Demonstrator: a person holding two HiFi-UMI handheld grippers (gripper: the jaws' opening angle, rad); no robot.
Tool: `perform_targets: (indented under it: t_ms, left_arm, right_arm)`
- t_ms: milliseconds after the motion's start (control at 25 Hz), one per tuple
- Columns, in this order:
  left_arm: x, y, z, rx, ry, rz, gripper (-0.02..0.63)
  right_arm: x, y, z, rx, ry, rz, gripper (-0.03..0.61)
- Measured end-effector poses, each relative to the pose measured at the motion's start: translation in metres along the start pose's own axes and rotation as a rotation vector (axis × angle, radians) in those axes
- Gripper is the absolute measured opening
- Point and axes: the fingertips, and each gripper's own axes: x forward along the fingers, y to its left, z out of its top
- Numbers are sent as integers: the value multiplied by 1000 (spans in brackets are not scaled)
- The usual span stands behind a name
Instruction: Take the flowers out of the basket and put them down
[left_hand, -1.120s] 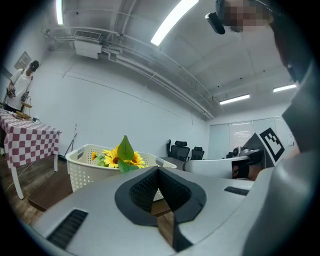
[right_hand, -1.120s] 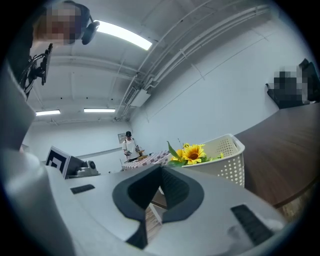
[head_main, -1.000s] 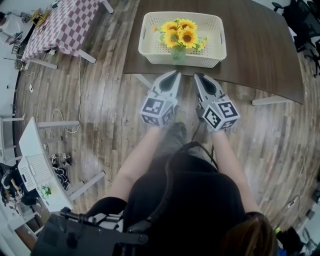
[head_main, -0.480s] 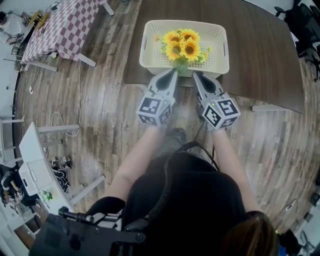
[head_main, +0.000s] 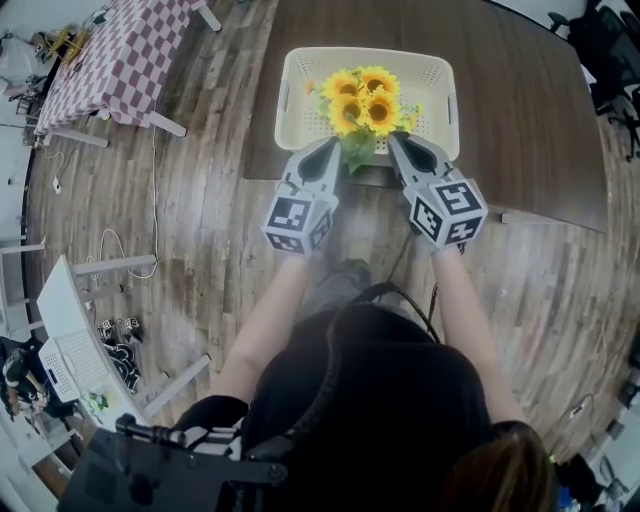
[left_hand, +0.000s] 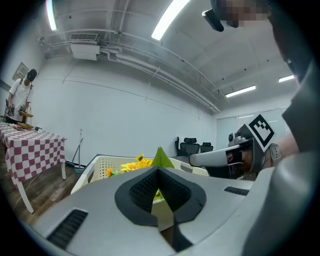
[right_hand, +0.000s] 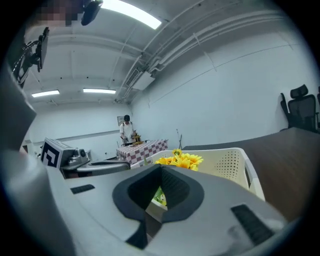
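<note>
The flowers (head_main: 362, 100), a bunch of yellow sunflowers with green leaves, stand in the cream perforated basket (head_main: 300, 70), close to its near wall and about midway along it. Nothing else shows in the basket. It sits at the near edge of the dark brown tabletop (head_main: 520, 110), by the near left corner.

My left gripper (head_main: 330, 145) and right gripper (head_main: 398, 142) point at the basket's near wall, one on each side of the leaves. Both pairs of jaws are clenched with nothing between them; the flowers show only beyond the tips. Whether either tip touches the basket I cannot tell.

Below is a wooden plank floor (head_main: 210, 200). To the far left stands a table with a red-and-white checked cloth (head_main: 120, 50), and a person (right_hand: 127, 131) is next to it. Black office chairs (head_main: 600, 40) stand past the tabletop's far right corner. Long strip lights (left_hand: 170, 20) run across the ceiling.
</note>
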Motion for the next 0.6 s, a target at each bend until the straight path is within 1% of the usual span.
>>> perform_targets:
  t_ms: [160, 320, 360, 400, 440, 480, 600]
  left_arm:
    - [7, 8, 4, 15, 4, -2, 0]
    - [13, 17, 5, 9, 15, 5, 0]
    - [14, 19, 5, 6, 18, 8, 0]
    - [15, 21, 6, 3, 21, 13, 0]
    - [16, 24, 6, -1, 25, 17, 0]
    - [17, 26, 6, -5, 29, 21, 0]
    - [20, 30, 11, -8, 38, 25, 0]
  right_arm:
    - [13, -14, -2, -4, 95, -4, 3]
    - [25, -27, 3, 9, 149, 1, 6]
    - [29, -31, 3, 13, 169, 1, 14]
    - [33, -35, 2, 18, 194, 3, 33]
    - [36, -38, -1, 21, 223, 3, 68]
    - [40, -42, -4, 20, 254, -1, 80]
    - [49, -55, -12, 6, 331, -23, 80]
